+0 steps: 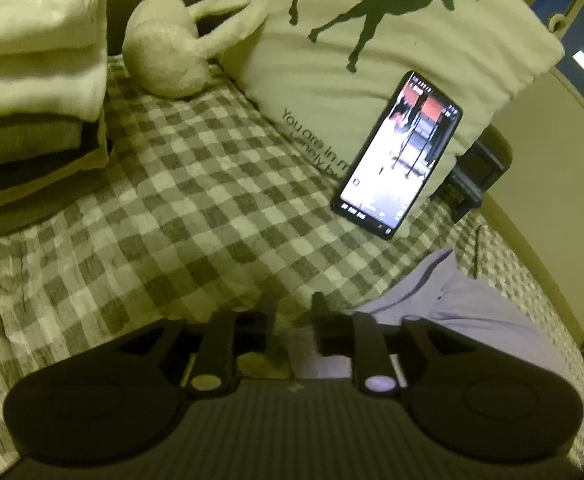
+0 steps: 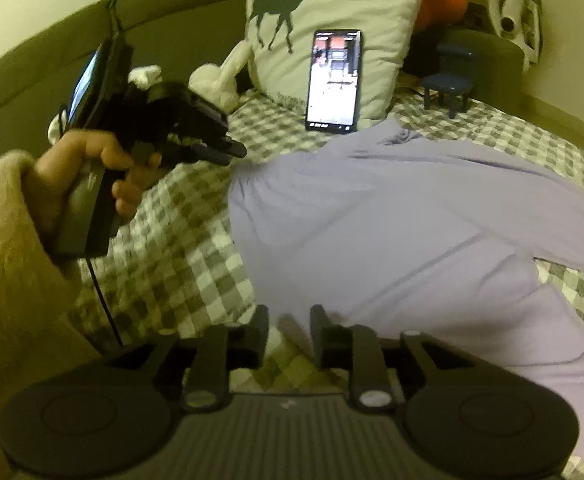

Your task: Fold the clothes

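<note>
— Where the bed (image 2: 180,240) fills both views, what is seen on it?

— A grey and white checked cover is spread over it. A lilac garment (image 2: 411,240) is laid out flat on the right half of it, wrinkled and unfolded. A cream pillow (image 2: 331,8) printed with a dark deer is propped at the head, and a stack of folded clothes (image 1: 36,80) is piled at the far left.

— And the smaller things?

— A phone (image 2: 333,80) with a lit screen is leaned against the pillow. A plush rabbit (image 1: 164,56) is laid beside it.

— How are the tools held?

— The left gripper (image 2: 224,144) is gripped by a hand (image 2: 88,168) in a fuzzy sleeve above the bare cover, with its jaws parted a little and nothing between them. The right gripper (image 2: 290,320) is held over the garment's near edge, its jaws likewise slightly apart and empty.
</note>
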The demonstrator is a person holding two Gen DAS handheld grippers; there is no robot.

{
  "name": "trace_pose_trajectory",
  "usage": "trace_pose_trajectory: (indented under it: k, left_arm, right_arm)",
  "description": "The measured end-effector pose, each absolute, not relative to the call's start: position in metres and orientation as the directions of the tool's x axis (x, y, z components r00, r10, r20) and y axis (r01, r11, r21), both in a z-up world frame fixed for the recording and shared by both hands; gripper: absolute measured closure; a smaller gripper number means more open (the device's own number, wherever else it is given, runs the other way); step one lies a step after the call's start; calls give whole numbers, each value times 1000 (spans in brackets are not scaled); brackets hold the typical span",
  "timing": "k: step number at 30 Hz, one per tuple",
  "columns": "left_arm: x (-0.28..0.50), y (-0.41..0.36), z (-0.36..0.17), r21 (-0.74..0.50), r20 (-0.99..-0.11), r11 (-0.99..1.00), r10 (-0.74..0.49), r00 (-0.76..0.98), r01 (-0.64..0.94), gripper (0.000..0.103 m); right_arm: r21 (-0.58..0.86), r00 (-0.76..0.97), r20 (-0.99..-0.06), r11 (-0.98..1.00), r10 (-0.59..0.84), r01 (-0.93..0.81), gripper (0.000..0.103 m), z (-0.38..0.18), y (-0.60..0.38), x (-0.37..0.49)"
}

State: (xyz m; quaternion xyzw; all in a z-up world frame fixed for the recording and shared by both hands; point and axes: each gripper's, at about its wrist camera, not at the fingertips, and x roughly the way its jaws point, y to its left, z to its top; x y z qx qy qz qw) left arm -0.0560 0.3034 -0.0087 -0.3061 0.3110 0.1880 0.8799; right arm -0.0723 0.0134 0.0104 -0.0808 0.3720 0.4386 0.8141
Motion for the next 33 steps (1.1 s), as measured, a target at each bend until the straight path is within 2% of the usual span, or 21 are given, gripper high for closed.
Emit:
trace_pose_trajectory:
  k: [5,7,10,13,16,22,28,33]
  left_arm:
    - [-45,313,1,-468,-639,814,-43,768,-344,70]
    - [-37,312,5,-426,-649,864,-84,756,-270,70]
    - [-29,308,6,-301,-682,939,-92,725,-164,70]
    - [-26,317,-5,-257,-702,962,-116,702,-98,70]
    - [-25,331,-20,-287,-699,957,-174,694,-50,70]
    - [-37,351,-34,-389,-607,919,-303,735,58,70]
    - [-41,346,-34,-413,-575,897,-390,720,157,70]
    - [-40,350,-42,-455,-561,875,-428,709,168,70]
  right_arm:
    - [247,357,-676,655,645,-715,75,21,18,-48]
    - [254,366,-679,671,637,-697,74,27,23,-37]
    - [279,381,-674,696,633,-662,72,37,34,-17]
    - [327,394,-667,723,633,-608,72,45,48,7]
    - [359,397,-674,746,623,-561,72,47,65,31]
    - [353,424,-706,801,567,-483,72,39,109,73]
    - [328,468,-731,857,497,-397,72,25,146,113]
    - [294,491,-758,897,430,-331,65,16,165,133]
